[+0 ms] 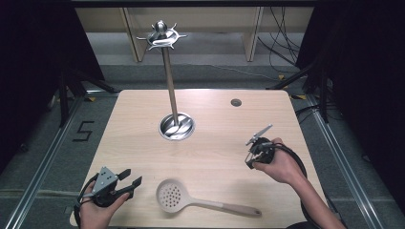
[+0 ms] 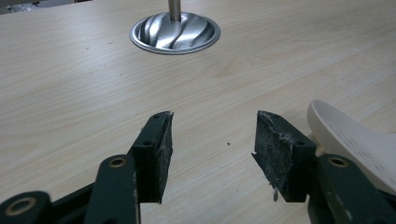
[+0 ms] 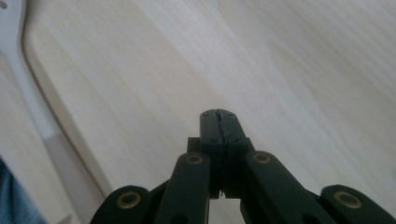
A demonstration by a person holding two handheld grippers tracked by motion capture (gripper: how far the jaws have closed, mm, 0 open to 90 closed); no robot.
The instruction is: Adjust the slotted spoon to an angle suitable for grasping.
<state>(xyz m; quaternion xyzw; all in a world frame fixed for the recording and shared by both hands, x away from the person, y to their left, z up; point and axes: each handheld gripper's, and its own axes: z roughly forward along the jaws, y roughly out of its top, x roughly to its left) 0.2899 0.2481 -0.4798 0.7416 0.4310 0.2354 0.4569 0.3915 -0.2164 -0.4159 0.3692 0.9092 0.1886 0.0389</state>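
A cream slotted spoon [image 1: 172, 195] lies flat near the table's front edge, its handle [image 1: 234, 208] pointing right. My left gripper [image 1: 133, 177] rests at the front left, open, with nothing between its pads. In the left gripper view its jaws [image 2: 212, 140] stand wide apart, and the spoon's bowl [image 2: 355, 140] lies just beside the right jaw. My right gripper [image 1: 249, 161] hovers at the right, up and right of the spoon's handle. Its jaws [image 3: 219, 114] are shut on nothing and point down at bare wood, with the spoon's handle [image 3: 28, 84] off to the left.
A steel hanging stand rises from a round base [image 1: 176, 126] at the table's middle, with a ring of hooks [image 1: 161, 36] on top. The base [image 2: 175, 32] lies ahead of the left gripper. A small dark hole [image 1: 236, 102] marks the wooden table [image 1: 229, 129] at the back right.
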